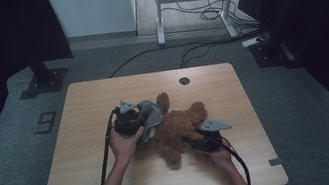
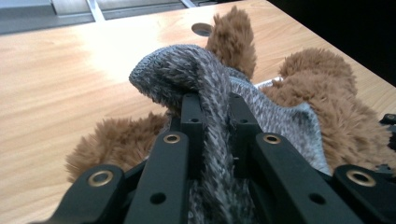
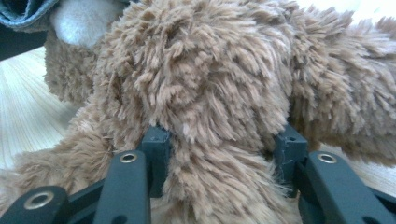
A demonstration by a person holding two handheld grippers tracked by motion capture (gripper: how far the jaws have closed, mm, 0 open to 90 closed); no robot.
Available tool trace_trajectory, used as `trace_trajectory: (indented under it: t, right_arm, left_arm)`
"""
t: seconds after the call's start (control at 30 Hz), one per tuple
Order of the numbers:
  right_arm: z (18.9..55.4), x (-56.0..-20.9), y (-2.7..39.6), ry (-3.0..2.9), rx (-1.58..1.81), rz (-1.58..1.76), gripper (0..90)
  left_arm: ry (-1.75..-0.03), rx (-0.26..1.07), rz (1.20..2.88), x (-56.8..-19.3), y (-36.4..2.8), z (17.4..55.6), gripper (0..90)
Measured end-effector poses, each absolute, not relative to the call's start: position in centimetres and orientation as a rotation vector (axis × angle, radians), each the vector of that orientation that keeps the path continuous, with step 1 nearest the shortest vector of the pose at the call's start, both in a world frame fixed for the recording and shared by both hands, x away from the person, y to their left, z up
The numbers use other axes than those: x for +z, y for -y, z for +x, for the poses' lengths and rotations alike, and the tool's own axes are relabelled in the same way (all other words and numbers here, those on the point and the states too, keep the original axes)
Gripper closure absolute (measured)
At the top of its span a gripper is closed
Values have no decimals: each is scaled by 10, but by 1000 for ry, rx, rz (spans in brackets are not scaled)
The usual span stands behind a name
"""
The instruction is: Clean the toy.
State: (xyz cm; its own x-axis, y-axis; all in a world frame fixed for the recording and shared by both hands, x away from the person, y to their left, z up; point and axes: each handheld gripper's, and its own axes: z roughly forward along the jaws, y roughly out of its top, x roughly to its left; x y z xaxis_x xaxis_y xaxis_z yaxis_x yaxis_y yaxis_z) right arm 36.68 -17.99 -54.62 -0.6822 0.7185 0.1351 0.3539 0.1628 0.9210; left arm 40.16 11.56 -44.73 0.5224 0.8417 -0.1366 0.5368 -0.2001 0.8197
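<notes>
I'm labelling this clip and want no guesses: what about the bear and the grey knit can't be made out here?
- Teddy bear face: high view, too small and dim; right gripper view, fur too close.
- Grey knit garment: its kind is unclear; lower part hidden behind the left gripper fingers.
- Right gripper grip: the fur between its fingers hides which body part it holds.
</notes>
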Motion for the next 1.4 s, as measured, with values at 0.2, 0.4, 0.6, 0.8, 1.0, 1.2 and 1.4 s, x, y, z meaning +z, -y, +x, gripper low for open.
trace_trajectory:
  t: [0.2,0.4,0.6,0.8,1.0,1.2,1.4]
  right_arm:
    - [361,-543,179,-2121,1511,998,349]
    - [351,-535,187,-2136,1494,1021,211]
    - [347,-516,207,-2004,1598,1115,203]
    - [361,-503,218,-1957,1581,1190,158]
    - [385,-497,221,-2011,1594,1259,182]
    - [378,-500,218,-2007,1647,1206,496]
    - [367,-508,219,-1963,1621,1319,375]
  left_arm:
    - [-1128,403,1859,-462,-125,390,803]
    - [-1070,450,1829,-473,-125,366,807]
    - [-1047,434,1792,-481,-129,349,810]
    - [-1026,434,1762,-487,-132,334,812]
    - [-1013,437,1741,-490,-133,324,812]
    - [-1019,409,1729,-490,-135,322,810]
    - [-1014,418,1737,-490,-133,318,810]
